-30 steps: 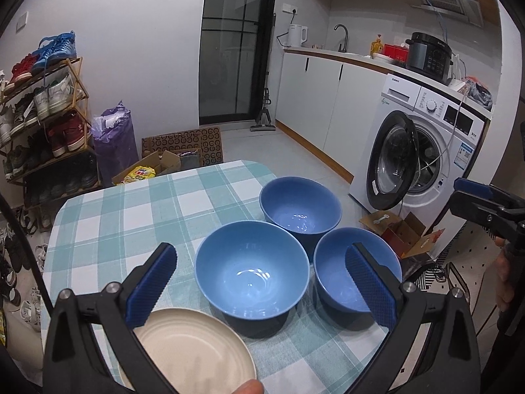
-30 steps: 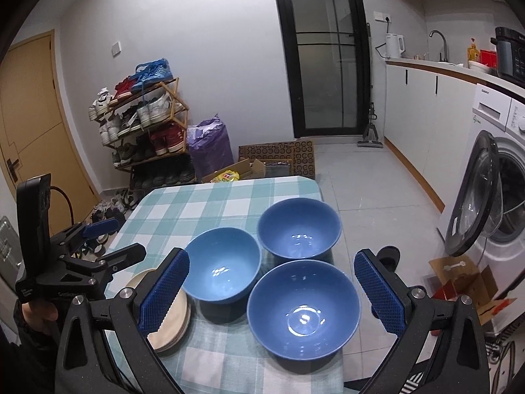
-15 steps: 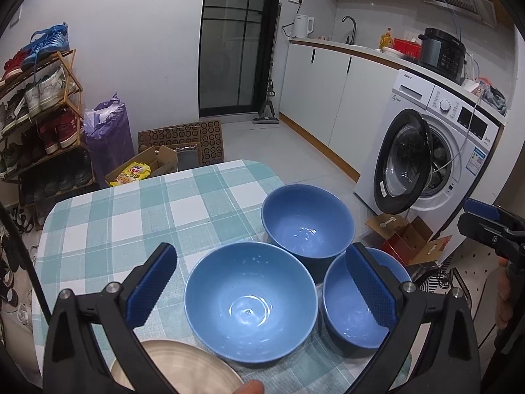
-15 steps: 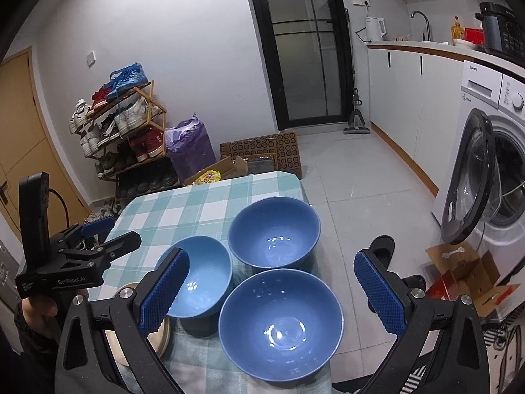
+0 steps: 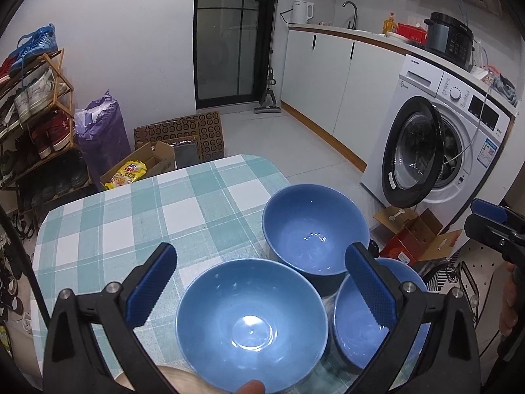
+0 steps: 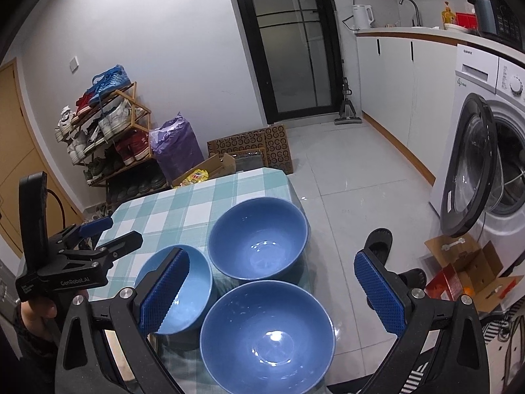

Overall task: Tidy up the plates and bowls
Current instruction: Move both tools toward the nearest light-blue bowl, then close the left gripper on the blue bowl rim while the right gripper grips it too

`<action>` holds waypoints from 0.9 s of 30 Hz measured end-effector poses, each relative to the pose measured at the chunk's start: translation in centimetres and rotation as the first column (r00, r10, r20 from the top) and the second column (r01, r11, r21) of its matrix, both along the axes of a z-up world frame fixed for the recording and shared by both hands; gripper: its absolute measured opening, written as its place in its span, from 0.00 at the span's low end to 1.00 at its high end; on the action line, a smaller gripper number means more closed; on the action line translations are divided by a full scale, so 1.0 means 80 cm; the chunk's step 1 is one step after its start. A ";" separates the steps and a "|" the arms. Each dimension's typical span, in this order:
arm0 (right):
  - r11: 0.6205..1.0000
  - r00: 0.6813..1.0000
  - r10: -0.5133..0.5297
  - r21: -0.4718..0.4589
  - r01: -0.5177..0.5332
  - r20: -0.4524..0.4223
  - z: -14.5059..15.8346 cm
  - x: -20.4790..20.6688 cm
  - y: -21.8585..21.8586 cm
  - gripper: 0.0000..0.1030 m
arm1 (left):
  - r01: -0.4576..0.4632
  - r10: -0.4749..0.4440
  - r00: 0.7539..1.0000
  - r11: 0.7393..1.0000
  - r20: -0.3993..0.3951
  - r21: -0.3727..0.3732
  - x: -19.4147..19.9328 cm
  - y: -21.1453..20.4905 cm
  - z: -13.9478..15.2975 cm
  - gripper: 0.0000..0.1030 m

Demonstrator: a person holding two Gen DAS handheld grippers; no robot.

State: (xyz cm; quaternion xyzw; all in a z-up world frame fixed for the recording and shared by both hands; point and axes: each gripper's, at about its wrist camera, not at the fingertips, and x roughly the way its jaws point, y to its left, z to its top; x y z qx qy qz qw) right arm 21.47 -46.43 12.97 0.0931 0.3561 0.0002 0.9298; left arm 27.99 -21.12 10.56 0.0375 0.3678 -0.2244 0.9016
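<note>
Three blue bowls stand close together on a green-and-white checked table (image 5: 131, 223). In the left wrist view my left gripper (image 5: 261, 272) is open just above the lighter near bowl (image 5: 251, 325). A darker bowl (image 5: 315, 229) sits beyond it, and a third bowl (image 5: 357, 321) is half hidden behind my right-hand finger. In the right wrist view my right gripper (image 6: 272, 289) is open over the near dark bowl (image 6: 267, 335), with the far bowl (image 6: 259, 238) ahead and the light bowl (image 6: 190, 298) to the left. A sliver of a cream plate (image 6: 119, 354) shows under the finger.
The bowls sit near the table's right edge. A washing machine (image 5: 413, 161) with its door open stands to the right, with a cardboard box (image 5: 410, 239) and slippers (image 6: 379, 243) on the floor. A shoe rack (image 5: 32, 115) and a purple bag (image 5: 101, 134) stand behind the table.
Both grippers have come forward and lower over the bowls, which now look larger. The cream plate has slid almost out of the left wrist view. Both grippers stayed open.
</note>
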 end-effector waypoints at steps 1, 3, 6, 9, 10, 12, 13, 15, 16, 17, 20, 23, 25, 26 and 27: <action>1.000 1.000 -0.001 0.000 0.001 -0.003 -0.001 0.004 0.000 0.99 | 0.003 -0.003 1.000 1.000 -0.003 0.002 0.004 -0.003 -0.001 1.00; 1.000 1.000 -0.004 0.000 0.004 -0.013 -0.005 0.012 -0.001 0.99 | 0.010 -0.010 1.000 1.000 -0.007 0.005 0.011 -0.009 -0.004 1.00; 1.000 1.000 -0.010 0.004 0.010 -0.027 -0.011 0.024 -0.003 0.99 | 0.013 -0.013 1.000 1.000 -0.012 0.021 0.021 -0.016 -0.009 1.00; 1.000 0.999 -0.016 0.008 0.016 -0.041 -0.018 0.035 -0.005 0.99 | 0.012 -0.011 1.000 0.999 -0.021 0.030 0.029 -0.021 -0.016 1.00; 1.000 0.999 -0.017 0.007 0.017 -0.046 -0.020 0.040 -0.006 0.99 | 0.013 -0.012 1.000 0.999 -0.024 0.033 0.032 -0.022 -0.018 1.00; 1.000 0.998 -0.022 0.001 0.022 -0.061 -0.026 0.050 -0.006 0.99 | 0.009 -0.008 0.999 0.999 -0.034 0.040 0.040 -0.024 -0.024 1.00; 1.000 0.998 -0.023 0.000 0.023 -0.066 -0.029 0.054 -0.006 0.99 | 0.008 -0.007 0.999 0.999 -0.039 0.040 0.043 -0.025 -0.026 1.00; 1.000 0.997 -0.023 -0.003 0.023 -0.078 -0.035 0.063 -0.007 0.99 | 0.007 -0.005 0.999 0.999 -0.047 0.041 0.049 -0.027 -0.030 1.00; 1.000 0.996 -0.024 -0.004 0.023 -0.082 -0.037 0.066 -0.007 0.99 | 0.007 -0.005 0.999 0.999 -0.049 0.044 0.051 -0.028 -0.032 1.00; 1.000 0.996 -0.022 -0.004 0.022 -0.088 -0.041 0.070 -0.008 0.99 | 0.006 -0.003 0.999 0.999 -0.052 0.049 0.054 -0.029 -0.034 1.00; 1.000 0.994 -0.022 0.005 0.023 -0.106 -0.052 0.080 -0.010 0.99 | 0.007 -0.004 0.998 0.998 -0.068 0.056 0.064 -0.033 -0.043 1.00; 1.000 0.992 -0.022 0.011 0.023 -0.126 -0.063 0.091 -0.012 0.99 | 0.001 0.004 0.997 0.998 -0.083 0.063 0.071 -0.036 -0.053 1.00; 1.000 0.990 -0.023 0.013 0.025 -0.136 -0.069 0.095 -0.014 0.99 | -0.002 0.009 0.995 0.998 -0.095 0.067 0.076 -0.038 -0.060 1.00; 1.000 0.990 -0.023 0.014 0.025 -0.143 -0.073 0.099 -0.014 0.99 | -0.003 0.010 0.995 0.998 -0.101 0.069 0.079 -0.039 -0.063 1.00; 0.999 0.989 -0.026 0.016 0.028 -0.147 -0.076 0.101 -0.016 0.99 | -0.004 0.012 0.994 0.997 -0.106 0.071 0.082 -0.039 -0.067 1.00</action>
